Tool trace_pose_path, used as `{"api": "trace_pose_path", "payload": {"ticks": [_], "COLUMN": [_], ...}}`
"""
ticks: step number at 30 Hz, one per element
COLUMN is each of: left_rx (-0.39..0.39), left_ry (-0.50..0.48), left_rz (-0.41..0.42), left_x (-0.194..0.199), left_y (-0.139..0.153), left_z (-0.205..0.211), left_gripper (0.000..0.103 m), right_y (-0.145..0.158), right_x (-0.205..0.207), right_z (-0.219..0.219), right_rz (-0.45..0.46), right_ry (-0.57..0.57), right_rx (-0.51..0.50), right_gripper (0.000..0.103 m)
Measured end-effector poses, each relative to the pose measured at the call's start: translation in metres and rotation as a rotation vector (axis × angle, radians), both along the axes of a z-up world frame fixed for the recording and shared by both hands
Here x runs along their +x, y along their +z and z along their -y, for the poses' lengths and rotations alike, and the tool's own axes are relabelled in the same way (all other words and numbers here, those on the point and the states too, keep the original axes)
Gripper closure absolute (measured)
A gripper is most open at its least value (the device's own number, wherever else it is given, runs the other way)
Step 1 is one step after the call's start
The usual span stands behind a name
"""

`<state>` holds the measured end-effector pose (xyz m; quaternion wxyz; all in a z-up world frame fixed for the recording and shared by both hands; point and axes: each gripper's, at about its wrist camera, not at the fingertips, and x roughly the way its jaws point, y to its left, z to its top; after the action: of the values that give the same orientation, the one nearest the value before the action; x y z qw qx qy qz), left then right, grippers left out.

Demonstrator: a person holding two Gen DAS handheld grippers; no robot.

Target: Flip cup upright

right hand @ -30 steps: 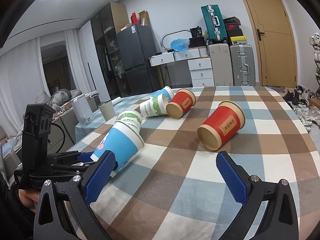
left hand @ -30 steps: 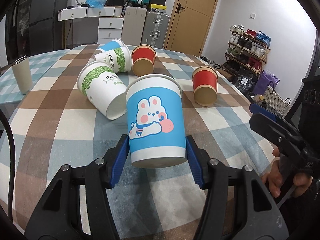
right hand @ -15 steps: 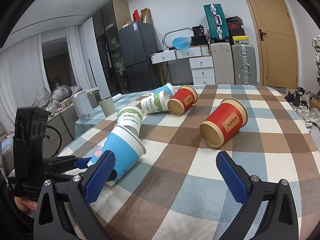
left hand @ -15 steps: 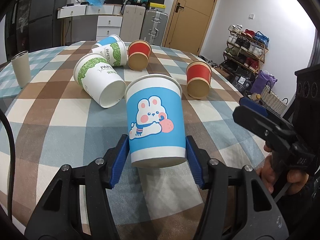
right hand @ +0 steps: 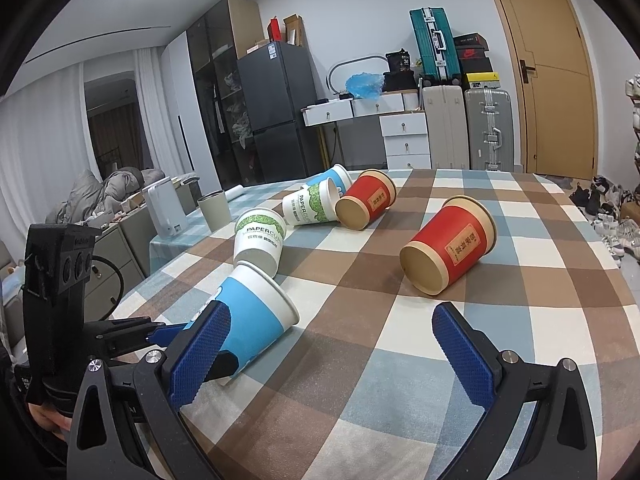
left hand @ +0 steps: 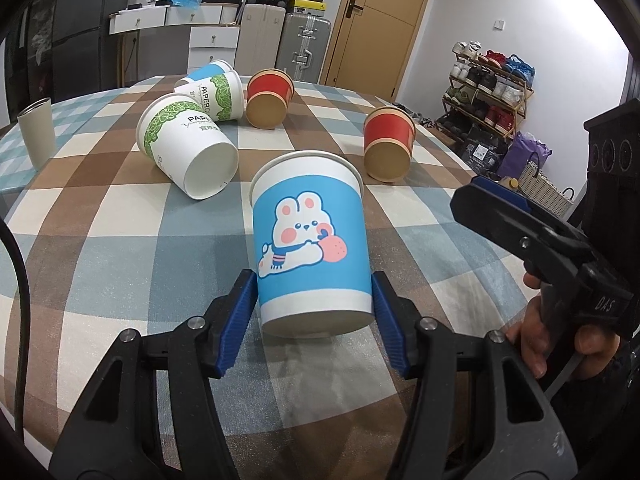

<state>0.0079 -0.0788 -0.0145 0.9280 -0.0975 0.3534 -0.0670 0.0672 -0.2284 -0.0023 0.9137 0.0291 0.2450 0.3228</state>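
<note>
Left gripper (left hand: 314,312): was closed on the bunny cup (left hand: 310,236), lower centre of frame, base nearest the camera.
Right gripper (right hand: 334,354): was held wide open, nothing between its pads.
Farther back: a red cup (right hand: 448,246) was seen lying on the checked tablecloth (right hand: 400,360), right of centre.

both wrist views low over table (left hand: 120,216), facing door; share rabbit cup (left hand: 310,240).
</note>
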Motion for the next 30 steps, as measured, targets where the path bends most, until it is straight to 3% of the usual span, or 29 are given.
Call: {"api": "trace_pose_path", "payload": {"ticks": [3,15,21,30], "left_rx": [0.011,0.013,0.020,0.040], "left_ry": [0.003,0.032,0.036,0.079], "left_rz": [-0.001,0.083,0.147,0.167], "left_x": [0.001,0.007,0.006,0.007], "left_y": [0.004,0.018,0.026,0.022], "left_z": [-0.001,-0.035,-0.056,-0.077], "left_gripper": [0.044,0.001,0.001,0.001], "right_y": [0.000,-0.002,-0.002,0.000], "right_x": [0.000,0.001,0.001,0.010], "right_z": [0.000,0.001,0.000,-0.001], "right_rz": [-0.002,-0.013,-0.022,-0.081], "right_ry": [0.000,-0.004,-0.006,-0.039], "right_rx": [0.000,0.014,0.013,0.005], "right_gripper": [0.000,0.000,0.000,0.000]}}
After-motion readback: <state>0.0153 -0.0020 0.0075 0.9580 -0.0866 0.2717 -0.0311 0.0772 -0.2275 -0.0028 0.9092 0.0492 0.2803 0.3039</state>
